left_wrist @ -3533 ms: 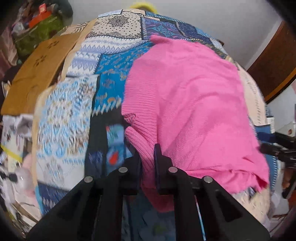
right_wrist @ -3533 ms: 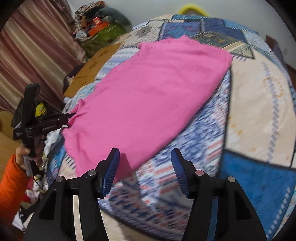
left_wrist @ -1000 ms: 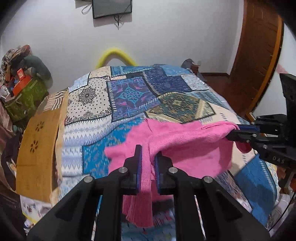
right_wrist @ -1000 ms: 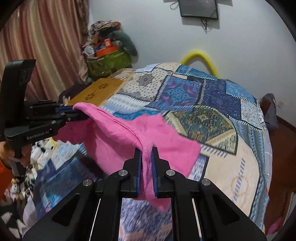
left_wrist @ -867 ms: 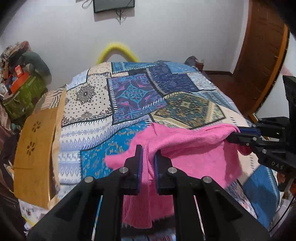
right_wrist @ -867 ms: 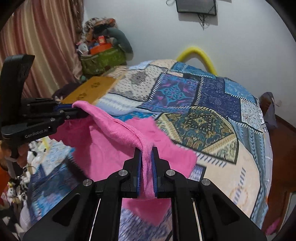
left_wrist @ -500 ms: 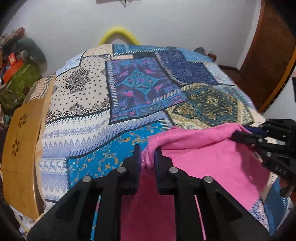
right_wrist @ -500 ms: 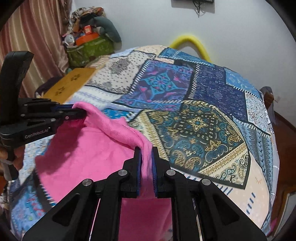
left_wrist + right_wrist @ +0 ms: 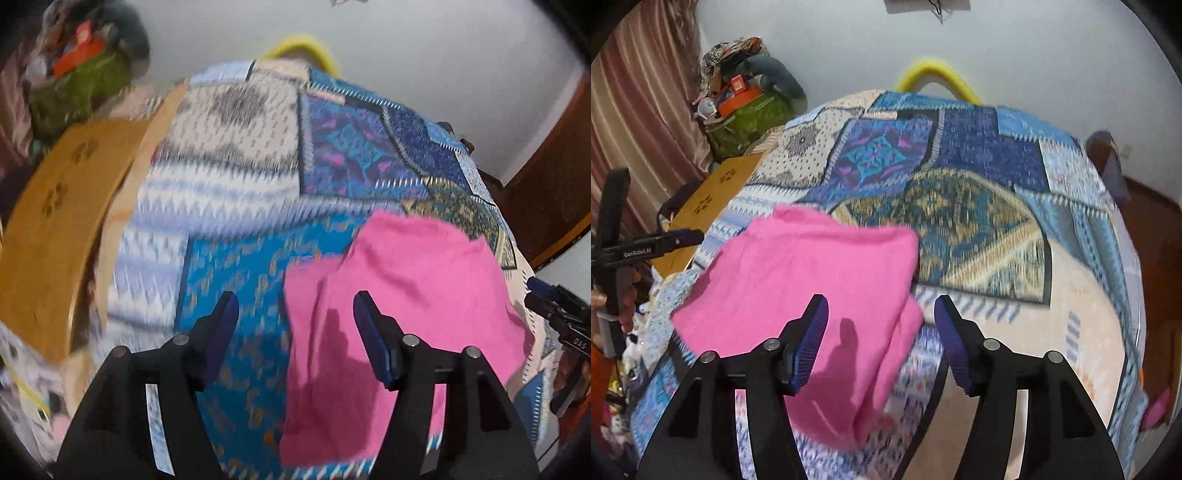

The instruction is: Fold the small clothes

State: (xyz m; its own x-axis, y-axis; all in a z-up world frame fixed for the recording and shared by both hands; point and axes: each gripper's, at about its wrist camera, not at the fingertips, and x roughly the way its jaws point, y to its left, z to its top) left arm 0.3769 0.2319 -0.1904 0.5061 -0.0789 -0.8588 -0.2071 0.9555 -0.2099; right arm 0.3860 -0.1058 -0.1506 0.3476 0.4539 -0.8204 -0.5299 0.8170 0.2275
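A pink knit garment (image 9: 399,295) lies folded over on the patchwork bedspread (image 9: 236,192); it also shows in the right wrist view (image 9: 812,280). My left gripper (image 9: 293,314) is open and empty, above the garment's left edge. My right gripper (image 9: 881,317) is open and empty, above the garment's right edge. Each gripper shows at the side of the other's view: the right one (image 9: 554,299) and the left one (image 9: 665,242). Both views are motion-blurred.
A tan wooden board (image 9: 713,195) lies along the bed's left side. A green bag with clutter (image 9: 746,118) stands at the back left by a curtain. A yellow hoop (image 9: 938,74) is behind the bed. A wooden door (image 9: 554,177) is at right.
Both grippers carried the garment's near edge forward over the rest, laid it down folded and opened, letting go. Both have drawn back a little.
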